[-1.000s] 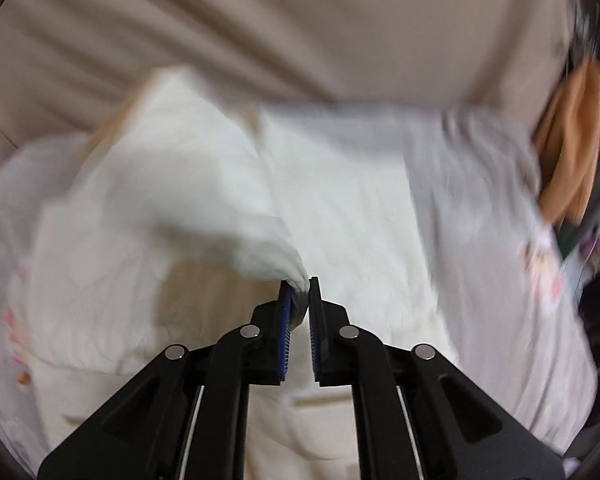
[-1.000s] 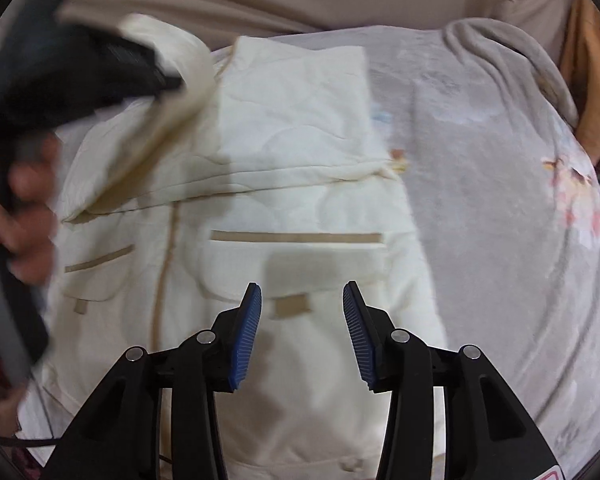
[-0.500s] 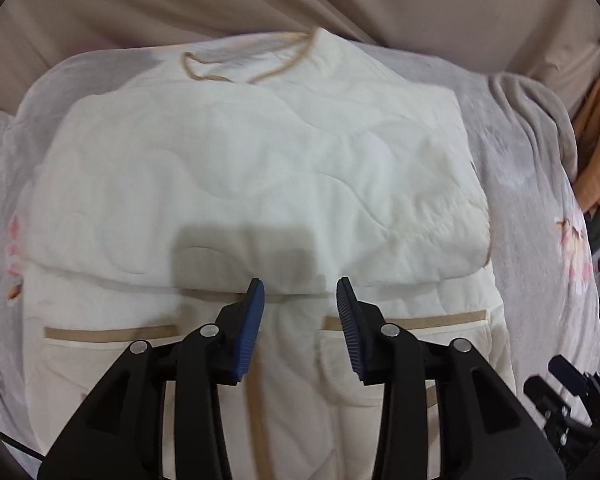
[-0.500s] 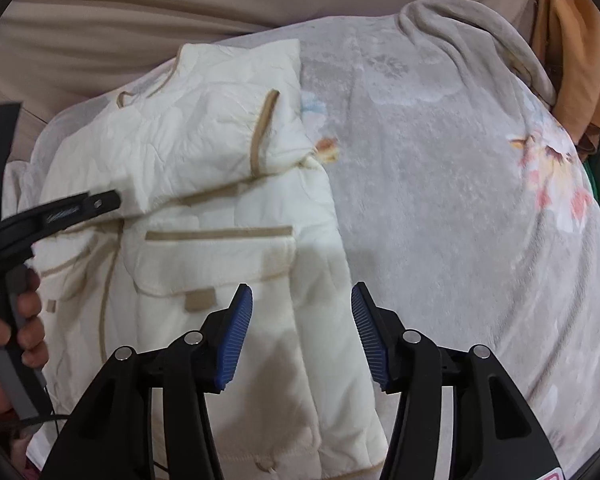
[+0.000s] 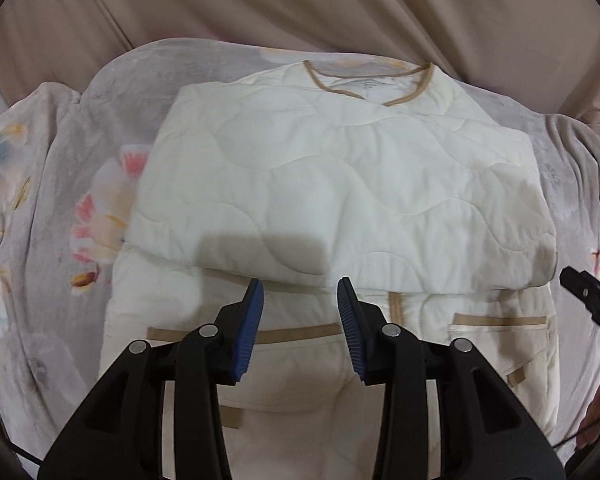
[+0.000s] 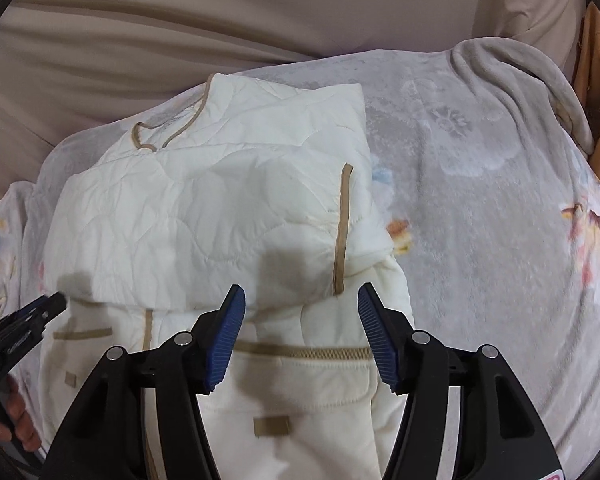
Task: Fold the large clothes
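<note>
On the gray flowered blanket lies the cream quilted jacket, its sleeves folded across its chest. Both claws hang just above its lower part. The left claw is spread and empty, and the right claw is opening, pinching nothing.

No words, numbers or brand names can be read. A neck label inside the collar of the cream quilted jacket shows only blurred grey lines. Pale lettering on the left gripper, seen at the right wrist view's edge, is too small to make out.
</note>
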### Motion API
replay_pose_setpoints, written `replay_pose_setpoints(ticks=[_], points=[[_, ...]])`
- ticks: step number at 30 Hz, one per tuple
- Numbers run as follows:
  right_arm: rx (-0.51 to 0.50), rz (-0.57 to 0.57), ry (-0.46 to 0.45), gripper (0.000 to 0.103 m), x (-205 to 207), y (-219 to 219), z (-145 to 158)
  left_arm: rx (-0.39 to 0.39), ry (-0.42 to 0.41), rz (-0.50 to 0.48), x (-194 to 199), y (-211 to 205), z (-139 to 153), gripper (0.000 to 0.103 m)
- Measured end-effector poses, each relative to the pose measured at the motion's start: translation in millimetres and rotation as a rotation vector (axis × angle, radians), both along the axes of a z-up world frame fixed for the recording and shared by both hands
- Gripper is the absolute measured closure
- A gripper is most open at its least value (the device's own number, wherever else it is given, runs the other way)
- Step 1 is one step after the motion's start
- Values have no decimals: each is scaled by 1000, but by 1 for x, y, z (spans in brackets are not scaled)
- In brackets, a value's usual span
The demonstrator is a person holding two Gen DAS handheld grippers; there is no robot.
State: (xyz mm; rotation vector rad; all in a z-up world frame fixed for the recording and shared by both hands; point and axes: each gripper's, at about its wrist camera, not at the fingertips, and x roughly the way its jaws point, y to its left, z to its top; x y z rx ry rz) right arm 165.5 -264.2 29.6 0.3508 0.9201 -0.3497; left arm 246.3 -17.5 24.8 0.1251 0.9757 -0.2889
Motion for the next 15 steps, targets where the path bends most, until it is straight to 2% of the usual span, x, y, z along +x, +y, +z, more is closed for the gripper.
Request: replay_pose_setpoints(ticks=[2,6,9,10,11,12,13,15], points=[[-11,-19,2,39,6,-4,-5,4,0,10,3,7,0,66],[-9,-54,17,39,18,-16,-20,0,17,41,13,24,-8,64],[22,-44,19,41,28,-20,-31,-59,54,106,29,47,-18,63],[32,-35,21,58,32,-19,-34,-78,65,135,36,56,-20,63],[43,-26,27,83,37,-19,-35,-95,73,165,42,65,-22,64],[42,-22,24,97,40,-18,-32,-101,73,196,49,74,-22,64],[55,-11,-2,98,42,-17,-26,-95,67,215,54,79,-22,64],[27,17,-117,99,39,-10,8,-78,42,232,64,84,-16,64]])
